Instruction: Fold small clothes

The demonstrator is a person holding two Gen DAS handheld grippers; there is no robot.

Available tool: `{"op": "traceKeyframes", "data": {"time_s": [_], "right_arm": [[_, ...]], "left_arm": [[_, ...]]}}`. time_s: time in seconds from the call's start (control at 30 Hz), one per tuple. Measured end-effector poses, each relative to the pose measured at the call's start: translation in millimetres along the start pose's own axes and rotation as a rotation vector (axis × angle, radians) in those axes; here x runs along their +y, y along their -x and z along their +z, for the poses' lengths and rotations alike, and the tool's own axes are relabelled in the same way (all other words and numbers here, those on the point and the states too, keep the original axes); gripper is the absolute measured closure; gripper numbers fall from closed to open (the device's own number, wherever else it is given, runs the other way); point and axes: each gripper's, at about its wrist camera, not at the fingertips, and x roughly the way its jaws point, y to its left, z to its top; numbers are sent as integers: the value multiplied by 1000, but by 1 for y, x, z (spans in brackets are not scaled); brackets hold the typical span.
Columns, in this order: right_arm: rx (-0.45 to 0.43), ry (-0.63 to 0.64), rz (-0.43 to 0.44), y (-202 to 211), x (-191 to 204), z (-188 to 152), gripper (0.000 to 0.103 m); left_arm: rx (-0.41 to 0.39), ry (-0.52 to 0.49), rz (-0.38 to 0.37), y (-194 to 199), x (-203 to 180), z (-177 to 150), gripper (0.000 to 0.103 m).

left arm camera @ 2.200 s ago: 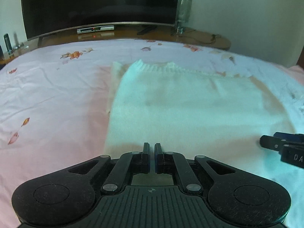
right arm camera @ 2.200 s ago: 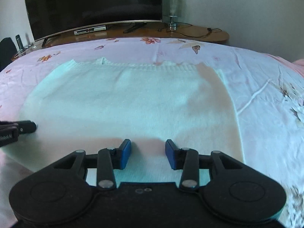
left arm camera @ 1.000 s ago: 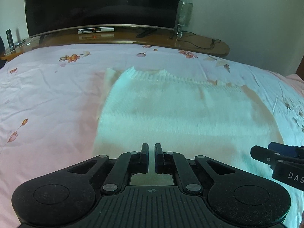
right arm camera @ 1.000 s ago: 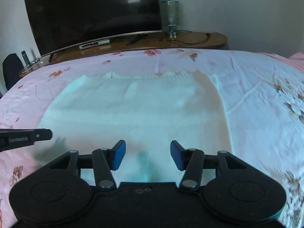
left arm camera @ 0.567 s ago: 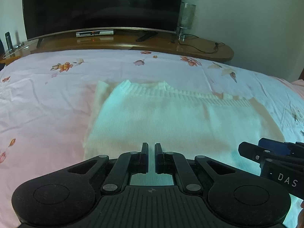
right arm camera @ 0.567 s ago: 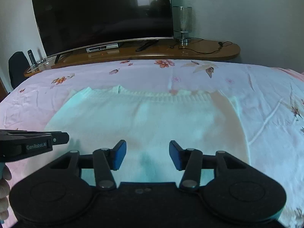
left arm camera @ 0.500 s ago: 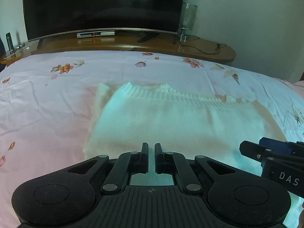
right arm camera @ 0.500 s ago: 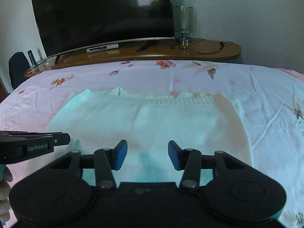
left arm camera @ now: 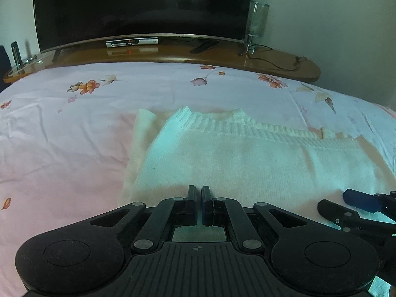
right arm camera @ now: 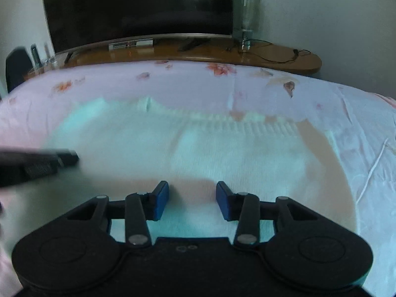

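The left black plastic two-finger gripper [left arm camera: 199, 204] has a ribbed housing, two round side discs, silver pivot screws and a small crosshair marking. The right black plastic two-finger gripper [right arm camera: 192, 203] carries blue finger pads [right arm camera: 160, 201], silver screws and matching round discs.

Both wrist cameras sit low over the near edge of the bed [left arm camera: 74, 128], looking forward along their fingers toward its far edge, the wooden shelf [left arm camera: 173, 54] and the television [left arm camera: 138, 7] against the wall. The left view stands nearer the bed's left side, the right view further right. They share the white knit garment [left arm camera: 247, 158] close ahead, and each catches the other gripper at its inner edge.
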Motion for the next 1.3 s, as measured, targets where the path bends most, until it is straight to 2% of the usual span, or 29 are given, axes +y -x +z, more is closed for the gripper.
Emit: {"op": "traceKeyframes", "data": {"time_s": [0.1,0.2,0.4,0.5,0.63,0.73,0.8,0.83,0.93,1.0,1.13,1.3], "right_arm": [[16,-11,8,1,-1,5,61],[-6,-15,13,5,-2,11,60],[5,11,0,-12,-1,11,59],[19,8,5,-10,-2,15,59],[-25,-4,-14,8,-4,16,60],[-18,-12,13,7,0,18,61],[-11,9,5,2,4,18,61],[0,14,-8,-1,3,17,61],[6,5,-57,-3,-19,10,61],[2,-6,-106,1,-39,7,61],[6,-62,-183,10,-86,-3,60],[9,-87,-197,24,-87,-4,60]], "left_arm": [[-16,0,17,4,1,4,99],[-30,-20,39,-2,3,9,99],[-1,59,18,-20,17,19,99],[-7,27,34,-12,11,20,99],[-47,-35,-29,6,-5,13,99],[-47,-100,-86,5,-29,9,99],[-32,-122,-99,-2,-40,8,99],[-17,-136,-82,-9,-43,6,99],[-33,-138,-71,-12,-33,7,99],[-37,-132,-23,-11,-20,9,99],[-31,-78,0,-9,13,7,99],[-32,-24,4,13,14,1,99]]}}
